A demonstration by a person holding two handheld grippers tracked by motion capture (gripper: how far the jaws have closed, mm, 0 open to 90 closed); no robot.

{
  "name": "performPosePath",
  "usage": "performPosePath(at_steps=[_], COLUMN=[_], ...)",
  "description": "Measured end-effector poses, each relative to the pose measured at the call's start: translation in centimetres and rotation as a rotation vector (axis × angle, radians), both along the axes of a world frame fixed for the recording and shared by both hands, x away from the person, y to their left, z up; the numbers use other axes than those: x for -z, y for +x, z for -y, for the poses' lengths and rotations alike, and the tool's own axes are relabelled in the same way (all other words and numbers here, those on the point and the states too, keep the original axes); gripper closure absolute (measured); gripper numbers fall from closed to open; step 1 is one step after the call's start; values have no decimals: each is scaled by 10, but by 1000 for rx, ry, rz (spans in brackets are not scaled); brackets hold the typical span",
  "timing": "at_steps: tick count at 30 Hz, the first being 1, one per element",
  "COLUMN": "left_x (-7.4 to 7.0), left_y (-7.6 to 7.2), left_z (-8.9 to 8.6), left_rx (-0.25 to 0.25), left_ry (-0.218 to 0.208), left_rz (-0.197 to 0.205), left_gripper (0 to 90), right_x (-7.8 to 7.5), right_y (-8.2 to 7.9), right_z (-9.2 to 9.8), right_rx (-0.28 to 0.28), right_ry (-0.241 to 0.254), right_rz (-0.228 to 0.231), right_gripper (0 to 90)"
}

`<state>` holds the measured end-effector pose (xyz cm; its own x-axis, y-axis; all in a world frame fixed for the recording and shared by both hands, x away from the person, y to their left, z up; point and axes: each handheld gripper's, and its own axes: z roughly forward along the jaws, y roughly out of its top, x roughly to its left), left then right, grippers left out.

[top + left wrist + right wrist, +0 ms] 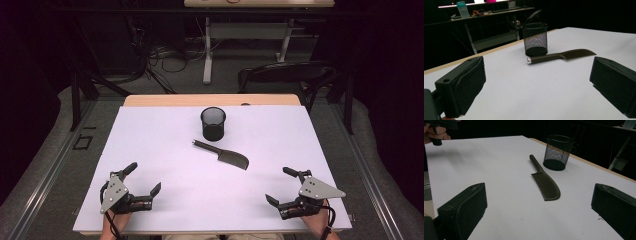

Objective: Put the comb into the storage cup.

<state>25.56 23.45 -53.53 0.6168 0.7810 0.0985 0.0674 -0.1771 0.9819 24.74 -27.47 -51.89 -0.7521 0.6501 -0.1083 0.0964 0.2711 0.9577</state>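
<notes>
The left gripper (145, 178) sits at 7 o'clock on the white table (150, 150), jaws wide apart and holding nothing. The right gripper (277, 185) sits at 5 o'clock, also wide apart and holding nothing. A black comb (223, 155) lies flat near the middle. Just past it, at 12 o'clock, stands a black mesh cup (213, 123).

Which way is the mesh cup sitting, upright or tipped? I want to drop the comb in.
Upright. The mesh cup stands on its base, round mouth facing up, on the white table; the comb lies flat beside it.
</notes>
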Motion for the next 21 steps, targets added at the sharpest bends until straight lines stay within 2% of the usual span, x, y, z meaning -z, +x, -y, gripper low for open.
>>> performPosePath(at_steps=[8, 15, 21], left_x=[0, -2, -3], left_y=[1, 2, 6], left_z=[4, 3, 8], left_rx=[0, -10, -10], left_ry=[27, 30, 42], left_rz=[-3, -14, -24], left_gripper=[3, 3, 3], right_x=[0, 1, 2], right_y=[3, 8, 10], right_z=[-3, -4, -6], right_rx=[-18, -18, -17], right_ry=[-4, -10, -21], right_rz=[-10, -30, -26], right_gripper=[0, 0, 0])
